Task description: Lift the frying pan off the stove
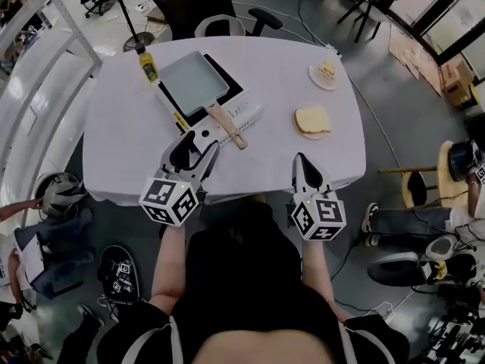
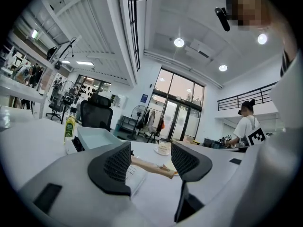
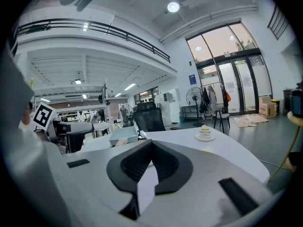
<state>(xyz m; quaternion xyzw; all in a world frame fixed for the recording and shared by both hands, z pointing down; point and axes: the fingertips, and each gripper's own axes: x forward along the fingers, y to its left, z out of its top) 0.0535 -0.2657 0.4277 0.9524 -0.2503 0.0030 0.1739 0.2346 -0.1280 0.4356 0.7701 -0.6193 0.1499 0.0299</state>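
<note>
A grey rectangular frying pan (image 1: 192, 78) sits on a flat black stove (image 1: 233, 91) at the table's far left. Its wooden handle (image 1: 227, 126) points toward me. My left gripper (image 1: 201, 138) hovers just short of the handle's near end, open, with nothing between its fingers. In the left gripper view the pan (image 2: 97, 137) and the handle (image 2: 152, 165) lie ahead of the open left gripper (image 2: 151, 156). My right gripper (image 1: 301, 160) is shut and empty over the table's near edge, right of centre. The right gripper view shows the right gripper (image 3: 151, 145) with the pan (image 3: 124, 135) far ahead on the left.
A yellow oil bottle (image 1: 148, 67) stands left of the pan. A plate with toast (image 1: 313, 120) lies at the right, and a plate with cake (image 1: 326, 74) sits beyond it. A black office chair (image 1: 204, 2) stands behind the table. A person sits at the far right.
</note>
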